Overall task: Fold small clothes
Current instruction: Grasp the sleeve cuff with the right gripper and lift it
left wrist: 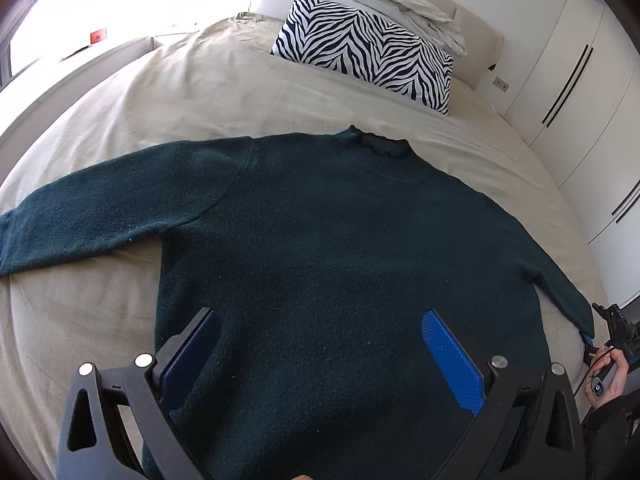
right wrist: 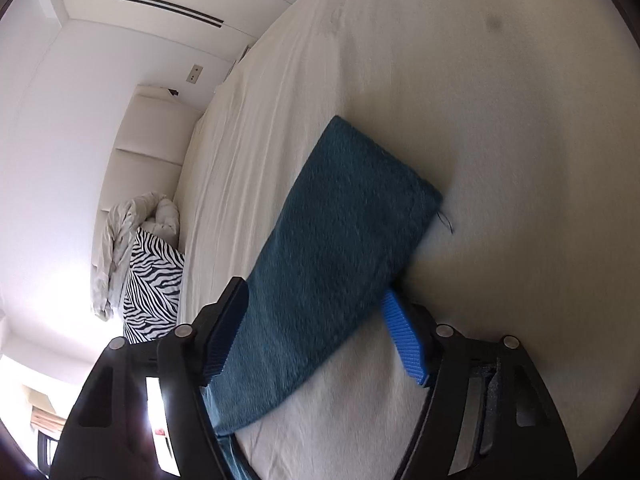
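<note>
A wide bed (left wrist: 120, 128) under a beige sheet fills a bright room with white wardrobe doors (left wrist: 576, 92) along one side. A dark green sweater (left wrist: 328, 240) lies flat on it, both sleeves spread out. The left tongs (left wrist: 320, 356) hover over its lower body, pads wide apart and holding nothing. The right tongs (right wrist: 316, 332) straddle the cuff end of one sleeve (right wrist: 344, 216); the pads stand half open on either side, and whether they press the knit cannot be told. By the headboard a zebra-print pillow (left wrist: 364, 52) sits beside crumpled pale bedding (left wrist: 396, 4).
</note>
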Tool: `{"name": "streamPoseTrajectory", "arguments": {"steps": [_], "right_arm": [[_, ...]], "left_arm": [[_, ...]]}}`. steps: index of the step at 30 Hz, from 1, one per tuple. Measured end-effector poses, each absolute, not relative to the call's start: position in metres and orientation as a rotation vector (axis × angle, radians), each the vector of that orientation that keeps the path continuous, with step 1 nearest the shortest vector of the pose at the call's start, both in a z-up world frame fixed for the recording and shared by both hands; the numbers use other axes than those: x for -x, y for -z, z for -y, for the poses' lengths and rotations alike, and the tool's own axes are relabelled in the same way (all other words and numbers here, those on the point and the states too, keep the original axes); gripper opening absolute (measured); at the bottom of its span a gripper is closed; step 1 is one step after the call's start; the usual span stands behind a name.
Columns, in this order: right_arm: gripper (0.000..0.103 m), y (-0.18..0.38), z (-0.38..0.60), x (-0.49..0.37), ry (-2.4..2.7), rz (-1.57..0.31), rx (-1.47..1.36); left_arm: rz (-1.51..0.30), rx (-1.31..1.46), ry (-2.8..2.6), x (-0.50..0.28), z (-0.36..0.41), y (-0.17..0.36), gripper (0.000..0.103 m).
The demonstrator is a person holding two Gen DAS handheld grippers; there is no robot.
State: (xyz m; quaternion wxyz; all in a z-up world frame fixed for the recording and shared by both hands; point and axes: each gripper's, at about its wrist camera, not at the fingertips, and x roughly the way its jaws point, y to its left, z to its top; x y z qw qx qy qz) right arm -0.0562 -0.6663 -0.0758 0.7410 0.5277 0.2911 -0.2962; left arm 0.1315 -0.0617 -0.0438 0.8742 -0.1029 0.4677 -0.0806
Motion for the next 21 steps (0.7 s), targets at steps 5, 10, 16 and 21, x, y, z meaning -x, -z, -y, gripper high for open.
{"name": "streamPoseTrajectory", "arguments": {"steps": [5,10,16,21], "right_arm": [[0.013,0.094,0.694,0.024,0.676,-0.699,-1.114],[0.007,0.064,0.662,-0.039,0.617,-0.769,-0.892],[0.007,0.033,0.5,-0.172,0.282,-0.944,-0.469],[0.007,0.064,0.309,-0.225,-0.029,-1.074,-0.271]], "left_arm": [[-1.003,0.286,0.263,-0.148,0.069,0.057,0.099],[-1.018,0.416,0.38,-0.165,0.073,0.063,0.088],[-1.013,0.61,0.451,-0.185,0.059,0.065,0.088],[-1.009,0.714,0.466,-0.191,0.036,0.074,0.088]]}}
